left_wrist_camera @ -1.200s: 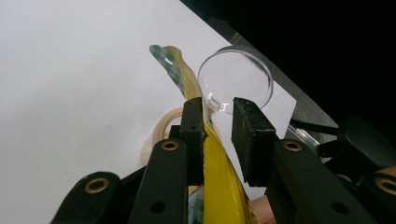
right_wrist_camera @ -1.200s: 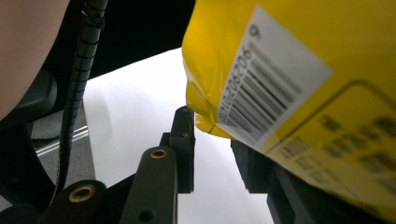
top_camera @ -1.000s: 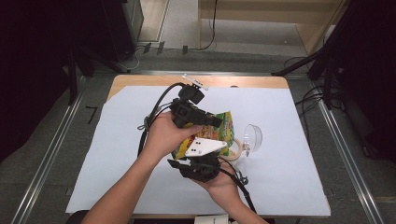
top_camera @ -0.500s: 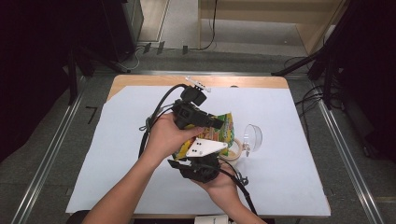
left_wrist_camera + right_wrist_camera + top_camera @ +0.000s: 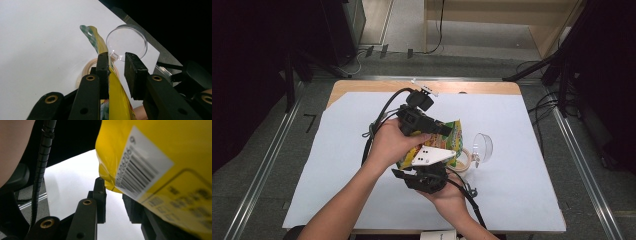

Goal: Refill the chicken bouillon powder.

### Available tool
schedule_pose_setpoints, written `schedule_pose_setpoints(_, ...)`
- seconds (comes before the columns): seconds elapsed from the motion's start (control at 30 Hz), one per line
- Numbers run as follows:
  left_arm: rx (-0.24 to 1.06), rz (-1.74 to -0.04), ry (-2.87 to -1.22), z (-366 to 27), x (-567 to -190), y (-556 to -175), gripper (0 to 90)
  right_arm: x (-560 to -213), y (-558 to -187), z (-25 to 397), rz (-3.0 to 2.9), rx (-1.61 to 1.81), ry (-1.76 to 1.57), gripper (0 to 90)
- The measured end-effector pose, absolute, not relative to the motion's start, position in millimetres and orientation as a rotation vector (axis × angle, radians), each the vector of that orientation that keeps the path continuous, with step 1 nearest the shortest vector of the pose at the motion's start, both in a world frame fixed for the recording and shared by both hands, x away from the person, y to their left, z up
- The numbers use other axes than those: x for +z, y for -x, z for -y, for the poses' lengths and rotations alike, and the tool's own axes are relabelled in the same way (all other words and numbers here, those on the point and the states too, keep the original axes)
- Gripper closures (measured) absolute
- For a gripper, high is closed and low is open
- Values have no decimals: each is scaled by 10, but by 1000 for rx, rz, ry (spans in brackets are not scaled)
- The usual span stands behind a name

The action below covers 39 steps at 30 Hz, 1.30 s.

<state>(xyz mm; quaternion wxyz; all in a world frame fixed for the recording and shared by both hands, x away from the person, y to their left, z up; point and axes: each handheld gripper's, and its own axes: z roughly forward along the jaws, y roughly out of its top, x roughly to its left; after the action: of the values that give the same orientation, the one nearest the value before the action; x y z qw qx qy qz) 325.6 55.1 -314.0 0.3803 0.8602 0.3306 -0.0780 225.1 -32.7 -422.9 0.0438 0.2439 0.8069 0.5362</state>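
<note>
Above the table (image 5: 337, 165), my left gripper (image 5: 116, 66), fingers parted around the yellow snack bag's (image 5: 447, 137) edge, should close squarely, while my right gripper's (image 5: 113, 195) parted fingers steady its corner.

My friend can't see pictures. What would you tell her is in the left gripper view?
A thin yellow snack bag stands edge-on between the left gripper's two black jaws, touching one jaw with a gap to the other. Beyond it, on the white table cover, lie a clear round lid and a tan tape roll.
</note>
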Motion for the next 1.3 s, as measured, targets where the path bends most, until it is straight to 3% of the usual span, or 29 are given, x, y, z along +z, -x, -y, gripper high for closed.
schedule_pose_setpoints(1.3, -214, -832, -2174, -567, -3171, -3244, 744, -4226, -2236, 340, -2476, 1607, -733, 745)
